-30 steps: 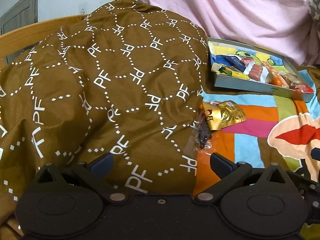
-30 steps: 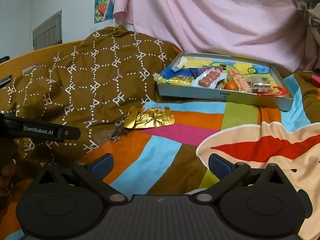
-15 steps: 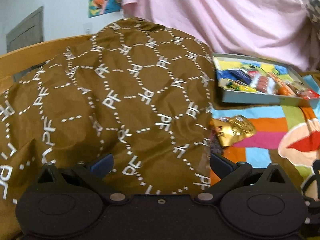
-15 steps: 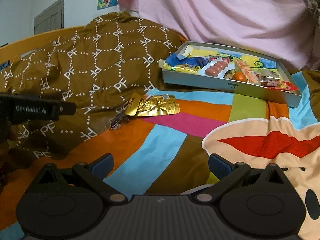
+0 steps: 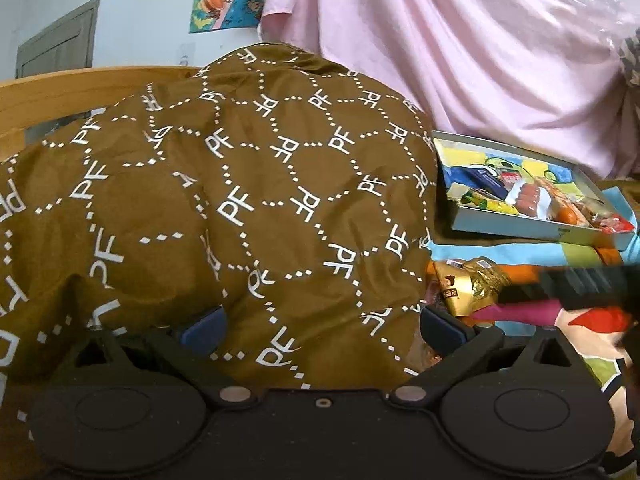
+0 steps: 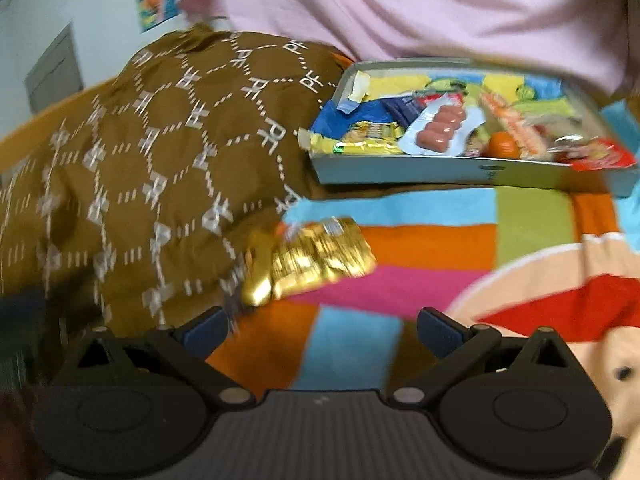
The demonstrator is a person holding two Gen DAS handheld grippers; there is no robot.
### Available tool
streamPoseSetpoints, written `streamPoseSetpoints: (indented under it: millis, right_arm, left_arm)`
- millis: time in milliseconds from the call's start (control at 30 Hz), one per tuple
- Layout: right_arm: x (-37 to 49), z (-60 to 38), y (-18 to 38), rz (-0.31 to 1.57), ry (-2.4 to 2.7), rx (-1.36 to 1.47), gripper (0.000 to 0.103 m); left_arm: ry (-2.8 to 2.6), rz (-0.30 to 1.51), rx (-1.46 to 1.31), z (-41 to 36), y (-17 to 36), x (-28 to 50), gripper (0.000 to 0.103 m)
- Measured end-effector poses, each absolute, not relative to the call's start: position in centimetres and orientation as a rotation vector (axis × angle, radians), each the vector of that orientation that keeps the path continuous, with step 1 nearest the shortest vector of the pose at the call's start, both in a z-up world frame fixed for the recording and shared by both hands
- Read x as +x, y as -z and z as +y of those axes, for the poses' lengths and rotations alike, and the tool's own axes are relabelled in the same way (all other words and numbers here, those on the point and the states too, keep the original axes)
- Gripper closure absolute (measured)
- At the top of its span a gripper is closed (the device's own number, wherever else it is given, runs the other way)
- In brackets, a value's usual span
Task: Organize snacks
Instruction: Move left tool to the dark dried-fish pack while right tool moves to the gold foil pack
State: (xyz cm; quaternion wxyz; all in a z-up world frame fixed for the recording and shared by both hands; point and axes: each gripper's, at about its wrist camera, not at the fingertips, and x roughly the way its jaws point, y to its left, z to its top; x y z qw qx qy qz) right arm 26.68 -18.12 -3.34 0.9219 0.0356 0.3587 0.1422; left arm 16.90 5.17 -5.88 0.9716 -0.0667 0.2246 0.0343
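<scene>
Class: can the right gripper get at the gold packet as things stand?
Probably yes. The right gripper is open, the gold packet lies just ahead on the bedspread, and nothing sits between them; only the brown quilt borders its left end.

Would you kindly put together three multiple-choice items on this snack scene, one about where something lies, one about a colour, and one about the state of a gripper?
1. Where does the gold snack packet lie?
A. Inside the tray
B. On the striped bedspread, beside the brown quilt
C. Between the right gripper's fingers

2. What colour is the cloth hanging behind the tray?
A. Pink
B. Green
C. Black

3. What is the state of the right gripper?
A. Shut on the packet
B. Shut on nothing
C. Open, holding nothing

Answers:
1 B: the packet rests on the striped bedspread at the edge of the brown quilt, in front of the tray.
2 A: the pink cloth fills the background above the tray.
3 C: its fingers stand wide apart with only bedspread between them.
</scene>
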Motion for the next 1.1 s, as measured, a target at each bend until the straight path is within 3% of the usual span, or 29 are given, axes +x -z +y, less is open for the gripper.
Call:
streamPoseSetpoints:
  millis: [367,500,767,1100]
  right_arm:
    - [36.4,-16.5,5.5,1.013,-0.06,0.4,0.0]
    - [36.4,-15.9,6.1,1.009,-0.042,0.349,0.002]
    - [34.4,-19.0,6.6,0.983,-0.158,0.318,0.019]
    - [30.5,-21.9,7.7,0.937,-0.323,0.136,0.023]
  left_arm:
    - [-0.014,0.424,-0.095,3.9,6.0,17.6,0.001]
    - [0.001,0.422,-0.074,3.3,6.0,17.8,0.001]
    - [0.028,0.427,-0.062,2.7,6.2,17.9,0.001]
    - [0.084,0.448,0.043,0.0,6.4,18.6,0.001]
